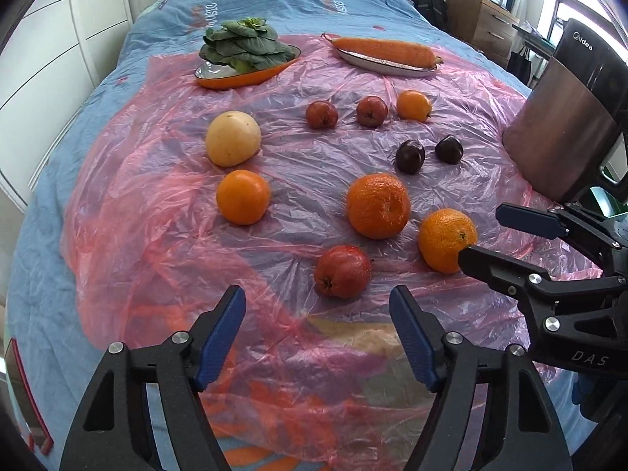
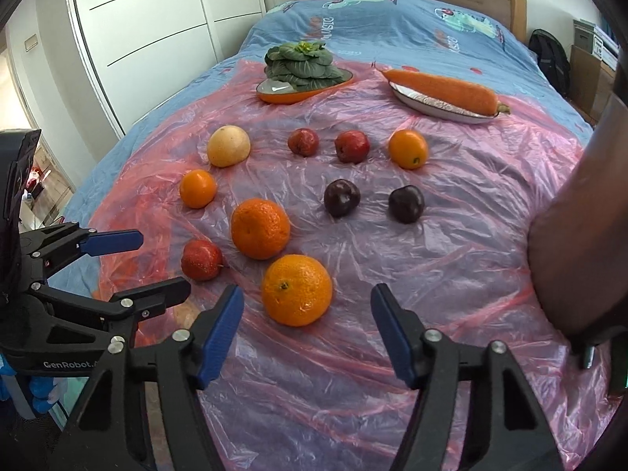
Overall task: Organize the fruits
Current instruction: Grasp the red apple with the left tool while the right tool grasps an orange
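Ten fruits lie loose on the pink plastic sheet [image 2: 451, 259] spread over the bed, none of them gathered into a dish. Nearest the grippers sit the large orange [image 2: 296, 289], a second rough-skinned orange [image 2: 260, 228] just beyond it, and a red apple-like fruit [image 2: 201, 260] to their left. Farther off are two dark plums [image 2: 342, 198], two small red fruits [image 2: 303, 141], two smooth small oranges [image 2: 198, 188] and a pale yellow round fruit [image 2: 228, 146]. At the far edge of the sheet an orange dish [image 2: 282, 96] holds leafy greens [image 2: 300, 63] and a white oval plate [image 2: 439, 108] carries a carrot [image 2: 439, 86].

The right gripper [image 2: 306, 333] stands with jaws apart, empty, the large orange just ahead of the gap. The left gripper [image 1: 318, 333] is likewise spread and empty, the red fruit just beyond its tips.

By my reading, sorting has hardly begun: every fruit remains to be placed, and both dishes are taken by vegetables, so where the fruit should go I cannot tell.
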Action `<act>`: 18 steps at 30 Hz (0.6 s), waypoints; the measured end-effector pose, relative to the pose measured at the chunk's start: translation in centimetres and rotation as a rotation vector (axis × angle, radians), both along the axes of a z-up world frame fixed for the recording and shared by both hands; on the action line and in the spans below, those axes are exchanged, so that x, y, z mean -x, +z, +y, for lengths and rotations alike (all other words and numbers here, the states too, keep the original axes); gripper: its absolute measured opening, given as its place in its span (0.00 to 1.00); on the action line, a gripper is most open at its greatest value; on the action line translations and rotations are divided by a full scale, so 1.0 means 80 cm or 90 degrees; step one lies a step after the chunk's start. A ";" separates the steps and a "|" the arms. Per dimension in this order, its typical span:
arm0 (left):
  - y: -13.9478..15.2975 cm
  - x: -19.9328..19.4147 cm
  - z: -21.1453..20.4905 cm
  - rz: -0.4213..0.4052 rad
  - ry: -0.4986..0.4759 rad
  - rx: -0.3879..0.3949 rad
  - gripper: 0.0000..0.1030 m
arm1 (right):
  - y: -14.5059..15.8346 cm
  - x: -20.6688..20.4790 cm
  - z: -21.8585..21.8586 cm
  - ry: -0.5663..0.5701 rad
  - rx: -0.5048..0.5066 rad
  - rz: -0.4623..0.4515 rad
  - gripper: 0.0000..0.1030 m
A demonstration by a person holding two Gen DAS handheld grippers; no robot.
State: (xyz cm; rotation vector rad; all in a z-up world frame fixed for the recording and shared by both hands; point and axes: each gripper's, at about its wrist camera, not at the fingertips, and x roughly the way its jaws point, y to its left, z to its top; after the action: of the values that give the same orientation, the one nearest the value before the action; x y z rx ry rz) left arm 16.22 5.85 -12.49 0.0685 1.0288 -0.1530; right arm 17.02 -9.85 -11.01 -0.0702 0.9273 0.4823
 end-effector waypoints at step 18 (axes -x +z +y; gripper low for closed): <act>-0.029 -0.024 -0.016 0.022 -0.047 -0.005 0.28 | -0.027 -0.018 0.014 0.031 -0.010 0.032 0.38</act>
State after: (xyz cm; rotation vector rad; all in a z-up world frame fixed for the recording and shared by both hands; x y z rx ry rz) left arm 18.13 4.60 -14.80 0.1123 1.0627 -0.2184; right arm 18.47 -8.71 -13.19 -0.0672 0.9733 0.5391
